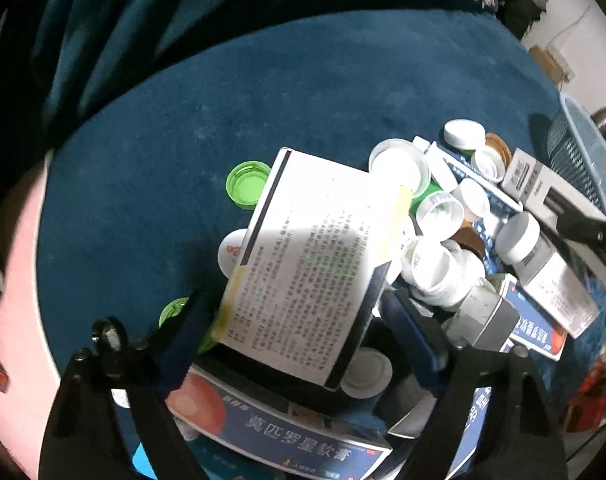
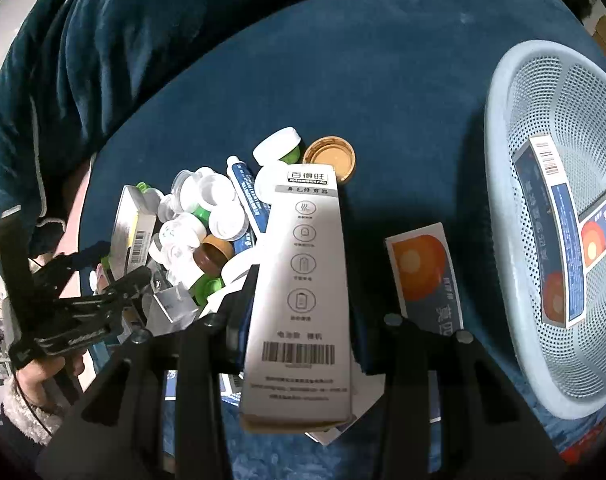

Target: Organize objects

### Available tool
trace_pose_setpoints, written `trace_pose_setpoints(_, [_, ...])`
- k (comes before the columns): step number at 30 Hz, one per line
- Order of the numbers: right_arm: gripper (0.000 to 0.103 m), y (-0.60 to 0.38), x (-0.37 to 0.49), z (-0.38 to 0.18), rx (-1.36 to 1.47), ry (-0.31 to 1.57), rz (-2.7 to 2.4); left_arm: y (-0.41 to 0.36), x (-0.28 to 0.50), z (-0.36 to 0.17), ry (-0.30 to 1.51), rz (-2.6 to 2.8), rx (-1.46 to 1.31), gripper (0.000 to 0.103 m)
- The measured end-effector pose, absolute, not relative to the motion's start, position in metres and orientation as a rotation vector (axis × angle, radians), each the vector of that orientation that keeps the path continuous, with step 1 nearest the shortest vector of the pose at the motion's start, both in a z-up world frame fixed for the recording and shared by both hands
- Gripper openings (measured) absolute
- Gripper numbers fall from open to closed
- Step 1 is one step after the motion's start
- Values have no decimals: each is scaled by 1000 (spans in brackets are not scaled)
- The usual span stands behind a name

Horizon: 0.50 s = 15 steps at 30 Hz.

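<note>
My left gripper (image 1: 299, 320) is shut on a white box with printed text (image 1: 307, 256) and holds it tilted above the pile; the box also shows in the right wrist view (image 2: 133, 228). My right gripper (image 2: 299, 320) is shut on a tall white box with icons and a barcode (image 2: 303, 288), also seen in the left wrist view (image 1: 543, 188). A pile of white, green and brown bottle caps (image 2: 199, 224) and blue medicine boxes (image 1: 287, 432) lies on the blue cloth. A blue-grey mesh basket (image 2: 503, 208) on the right holds two blue boxes (image 2: 559, 236).
A blue and orange box (image 2: 427, 280) lies flat between the pile and the basket. Green caps (image 1: 247, 184) lie at the pile's left side. A dark blue blanket (image 2: 103, 40) is heaped at the back. The pink table edge (image 1: 23, 264) shows at the left.
</note>
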State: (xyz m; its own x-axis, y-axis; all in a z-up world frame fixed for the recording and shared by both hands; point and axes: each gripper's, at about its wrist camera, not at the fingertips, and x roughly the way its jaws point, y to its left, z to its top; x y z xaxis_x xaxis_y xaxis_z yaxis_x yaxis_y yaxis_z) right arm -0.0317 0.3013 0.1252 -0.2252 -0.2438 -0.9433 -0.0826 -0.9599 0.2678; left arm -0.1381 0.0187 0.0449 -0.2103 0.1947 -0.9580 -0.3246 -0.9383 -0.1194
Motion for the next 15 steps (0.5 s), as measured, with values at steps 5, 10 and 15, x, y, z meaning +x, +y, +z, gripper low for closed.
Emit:
trace_pose_setpoints(5, [39, 301, -32, 126, 1873, -399, -2356, 5, -140, 54, 6, 2218, -1697, 74])
trace_pose_setpoints(10, [38, 306, -28, 136, 1843, -403, -2377, 7, -137, 79, -5, 2270, -1625, 74])
trace_pose_setpoints(15, [38, 306, -22, 140, 1837, -390, -2373, 19, -128, 93, 11, 2271, -1585, 73])
